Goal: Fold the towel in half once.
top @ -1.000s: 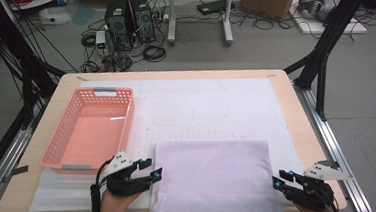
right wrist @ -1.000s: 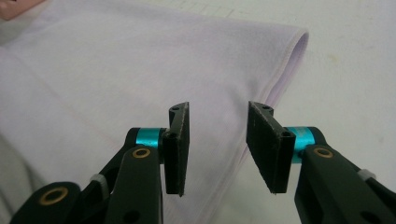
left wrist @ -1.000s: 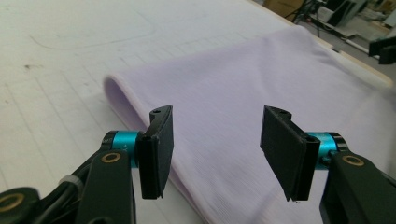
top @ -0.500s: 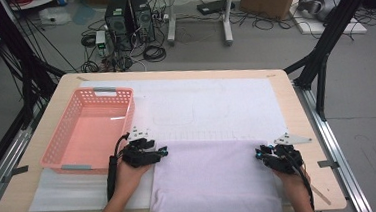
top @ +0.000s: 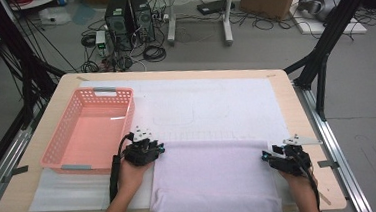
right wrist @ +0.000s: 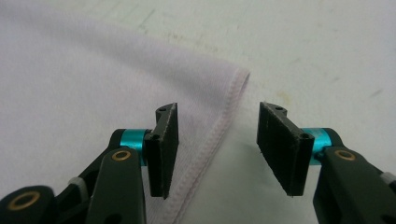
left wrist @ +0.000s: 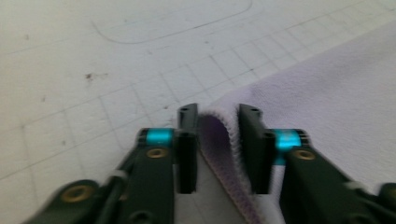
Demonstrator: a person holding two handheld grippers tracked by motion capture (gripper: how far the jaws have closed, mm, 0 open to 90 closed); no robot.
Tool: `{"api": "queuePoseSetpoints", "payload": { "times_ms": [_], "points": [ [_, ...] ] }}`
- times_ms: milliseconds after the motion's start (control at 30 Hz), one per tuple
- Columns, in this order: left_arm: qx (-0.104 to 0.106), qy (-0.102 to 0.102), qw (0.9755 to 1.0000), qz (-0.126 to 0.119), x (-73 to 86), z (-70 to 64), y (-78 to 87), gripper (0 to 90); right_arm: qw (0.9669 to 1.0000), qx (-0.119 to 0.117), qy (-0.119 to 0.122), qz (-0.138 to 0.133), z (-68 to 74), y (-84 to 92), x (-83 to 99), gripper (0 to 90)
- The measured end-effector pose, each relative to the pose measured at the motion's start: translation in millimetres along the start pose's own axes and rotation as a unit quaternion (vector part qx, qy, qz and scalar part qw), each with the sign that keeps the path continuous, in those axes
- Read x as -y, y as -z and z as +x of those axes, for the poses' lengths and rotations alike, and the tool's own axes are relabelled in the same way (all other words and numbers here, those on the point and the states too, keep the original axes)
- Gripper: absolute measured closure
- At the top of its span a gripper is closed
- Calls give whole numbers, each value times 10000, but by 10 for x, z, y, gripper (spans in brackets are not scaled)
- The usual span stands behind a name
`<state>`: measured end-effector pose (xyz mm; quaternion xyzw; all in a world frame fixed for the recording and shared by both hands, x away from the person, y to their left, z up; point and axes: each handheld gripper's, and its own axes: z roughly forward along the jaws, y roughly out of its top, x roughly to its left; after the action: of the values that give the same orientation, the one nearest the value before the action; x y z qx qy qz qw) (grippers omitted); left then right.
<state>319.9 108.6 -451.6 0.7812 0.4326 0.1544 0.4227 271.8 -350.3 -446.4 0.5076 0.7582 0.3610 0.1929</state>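
Observation:
A lilac cloth (top: 211, 179) lies flat at the front of the table, its near edge hanging over the table edge. My left gripper (top: 154, 149) is at its far left corner. In the left gripper view the jaws (left wrist: 217, 144) have just been closing and are shut on a raised fold of the cloth's hem (left wrist: 224, 140). My right gripper (top: 270, 156) is at the far right corner. Its jaws (right wrist: 215, 140) have just been opening and stand open, with the stitched cloth edge (right wrist: 219, 126) lying flat between them, untouched.
A pink slotted basket (top: 92, 132) stands to the left, close behind my left hand. A white gridded mat (top: 211, 104) covers the table's middle. A white foam sheet (top: 66, 187) lies at the front left. The table's right edge (top: 311, 142) is near my right gripper.
Both hands moved from the cloth's near corners up to its far corners. The left jaws closed on the corner hem. The right jaws stand wider than before.

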Motion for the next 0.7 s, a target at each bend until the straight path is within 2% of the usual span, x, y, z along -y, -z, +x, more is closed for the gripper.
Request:
{"api": "queuePoseSetpoints", "payload": {
  "times_ms": [33, 67, 133, 233, 267, 300, 333, 367, 400, 433, 467, 500, 567, 633, 700],
  "points": [
    [-74, -132, 9999, -17, 3, -27, 1, 814, 10000, -40, 52, 25, 14, -13, 1, 481],
    [-62, -156, 9999, -18, 5, -35, 1, 819, 9999, -74, 81, 20, 29, -15, -1, 500],
    [2, -49, 10000, -8, 9, -23, 9, 821, 9997, -140, 186, 53, 56, -25, -11, 520],
    [25, -14, 10000, -10, 15, -28, 16, 839, 9997, -142, 161, 75, 74, -34, -13, 590],
    [31, -17, 10000, -9, 15, -27, 17, 844, 9998, -140, 111, 56, 74, -34, -11, 669],
    [37, 9, 10000, -34, 15, -26, 16, 846, 9997, -214, 76, 73, 65, -31, -13, 786],
    [51, 45, 10000, -55, 14, -21, 19, 847, 9988, -470, -27, 95, 52, -38, -17, 837],
    [55, 74, 9999, -105, 10, -15, 24, 850, 9989, -441, -68, 131, 61, -38, -26, 846],
    [34, 108, 9998, -192, -1, -2, 38, 851, 9990, -421, 40, 173, 66, -38, -45, 852],
    [59, 235, 9991, -335, -22, 10, 52, 852, 9987, -433, 101, 229, 70, -38, -71, 854],
    [70, 304, 9986, -423, -59, 21, 65, 854, 9988, -425, 189, 181, 62, -40, -88, 856],
    [60, 278, 9984, -490, -101, 33, 73, 856, 9989, -433, 180, 67, 46, -45, -100, 857],
    [-17, 155, 9989, -436, -229, 70, 66, 857, 9989, -427, 64, -184, -4, -72, -134, 858],
    [-47, 246, 9982, -546, -374, 137, 61, 856, 9990, -275, 147, -331, -52, -105, -203, 858],
    [-102, 322, 9975, -623, -528, 199, 41, 856, 9986, -209, 125, -470, -116, -132, -312, 858]
  ]
}}
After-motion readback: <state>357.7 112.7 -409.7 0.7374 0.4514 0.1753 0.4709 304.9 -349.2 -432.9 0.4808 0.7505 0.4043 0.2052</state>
